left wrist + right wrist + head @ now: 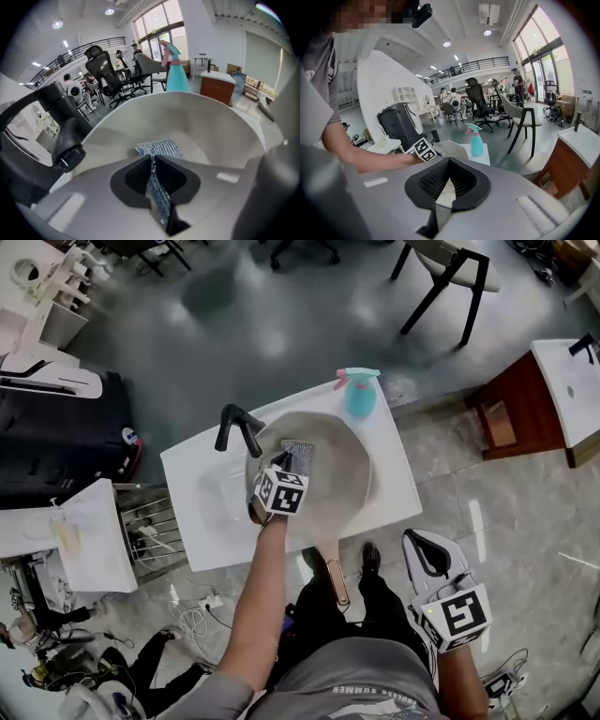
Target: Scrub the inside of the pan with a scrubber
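Observation:
A wide beige pan (345, 470) lies in the white sink, its long handle (330, 575) pointing toward me. My left gripper (284, 465) reaches over the pan's near left rim and is shut on a silvery mesh scrubber (299, 454). In the left gripper view the scrubber (159, 147) sticks out past the jaws (152, 158) and hangs just above the pan's inner wall (206, 124); whether it touches is not clear. My right gripper (418, 546) is off the counter at the lower right, away from the pan, jaws together (449, 162) with nothing in them.
A black faucet (236, 426) stands at the pan's left, close to my left gripper. A teal spray bottle (360, 394) sits on the white counter's (197, 486) far edge. A wire rack (150, 527) is to the left, a wooden cabinet (514, 411) to the right.

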The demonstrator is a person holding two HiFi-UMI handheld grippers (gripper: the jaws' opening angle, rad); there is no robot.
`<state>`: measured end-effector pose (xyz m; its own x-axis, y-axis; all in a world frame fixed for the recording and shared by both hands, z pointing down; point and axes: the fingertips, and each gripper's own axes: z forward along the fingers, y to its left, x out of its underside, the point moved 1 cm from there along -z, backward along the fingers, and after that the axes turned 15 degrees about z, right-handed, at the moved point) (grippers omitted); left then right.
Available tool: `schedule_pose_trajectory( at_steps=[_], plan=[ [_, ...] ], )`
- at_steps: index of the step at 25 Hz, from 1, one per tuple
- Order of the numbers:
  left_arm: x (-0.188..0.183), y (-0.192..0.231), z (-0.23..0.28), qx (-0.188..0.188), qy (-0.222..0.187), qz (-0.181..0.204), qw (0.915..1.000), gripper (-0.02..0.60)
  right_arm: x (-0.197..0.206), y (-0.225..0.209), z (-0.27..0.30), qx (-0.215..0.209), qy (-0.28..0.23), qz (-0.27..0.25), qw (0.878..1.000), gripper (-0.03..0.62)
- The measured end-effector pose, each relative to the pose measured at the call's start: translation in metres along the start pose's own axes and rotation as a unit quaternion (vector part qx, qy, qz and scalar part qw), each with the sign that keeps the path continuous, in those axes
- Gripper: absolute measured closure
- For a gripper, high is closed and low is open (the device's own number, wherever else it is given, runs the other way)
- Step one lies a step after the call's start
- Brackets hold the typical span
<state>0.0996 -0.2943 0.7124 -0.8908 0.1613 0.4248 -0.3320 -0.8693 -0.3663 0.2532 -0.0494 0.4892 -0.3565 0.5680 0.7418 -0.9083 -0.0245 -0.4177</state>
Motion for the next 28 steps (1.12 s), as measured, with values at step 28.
schedule_pose_trajectory(
  at_steps=[28],
  plan=[
    [-0.015, 0.004, 0.007, -0.016, 0.006, 0.08, 0.9967, 0.552, 0.011, -0.001, 0.009, -0.002, 0.017, -0.004, 1.0, 0.592]
  ],
)
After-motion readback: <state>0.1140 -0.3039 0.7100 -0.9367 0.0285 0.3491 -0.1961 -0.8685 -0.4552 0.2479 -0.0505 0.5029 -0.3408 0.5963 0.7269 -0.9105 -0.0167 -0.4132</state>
